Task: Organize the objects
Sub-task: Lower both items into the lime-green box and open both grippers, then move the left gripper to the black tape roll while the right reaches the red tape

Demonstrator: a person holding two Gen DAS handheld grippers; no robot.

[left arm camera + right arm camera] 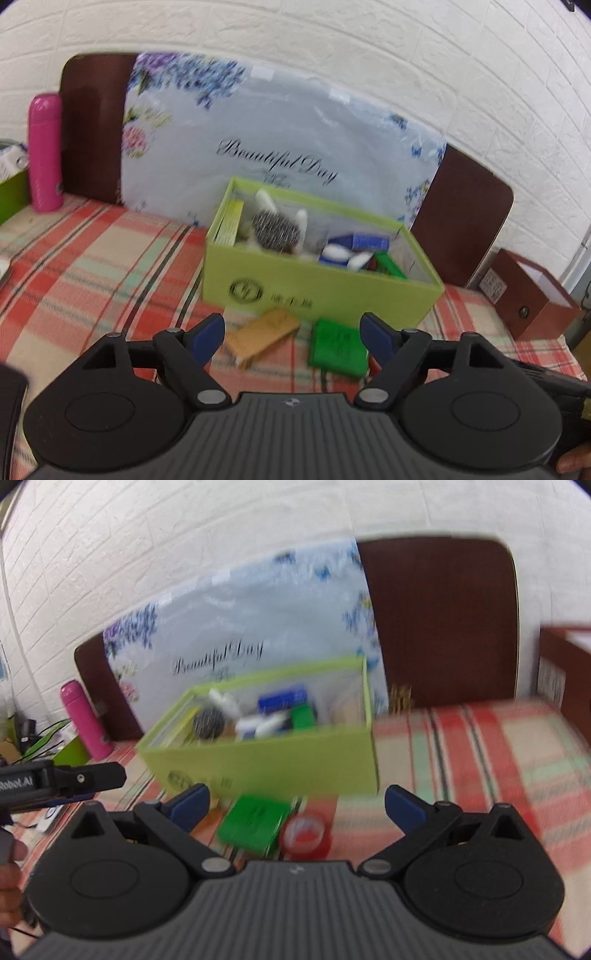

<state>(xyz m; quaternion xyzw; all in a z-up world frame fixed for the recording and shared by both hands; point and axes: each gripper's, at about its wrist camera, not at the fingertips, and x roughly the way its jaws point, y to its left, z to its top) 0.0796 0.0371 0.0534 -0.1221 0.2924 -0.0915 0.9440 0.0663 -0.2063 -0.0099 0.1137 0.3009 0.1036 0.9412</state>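
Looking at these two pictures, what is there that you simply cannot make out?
- Left wrist view: the print on the tan flat box and green flat box is lost to motion blur.
- Left wrist view: the red item is mostly hidden behind a finger of the left claw.
- Right wrist view: the lime-green open box has contents blurred into shapes.
- Right wrist view: the brown box is cut off by the edge.

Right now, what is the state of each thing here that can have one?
Green box: open, partly filled.
Pink bottle: upright, capped.
Tan packet: lying flat, outside the box.
Green packet: lying flat, outside the box.
Left gripper: open, empty.
Right gripper: open, empty.
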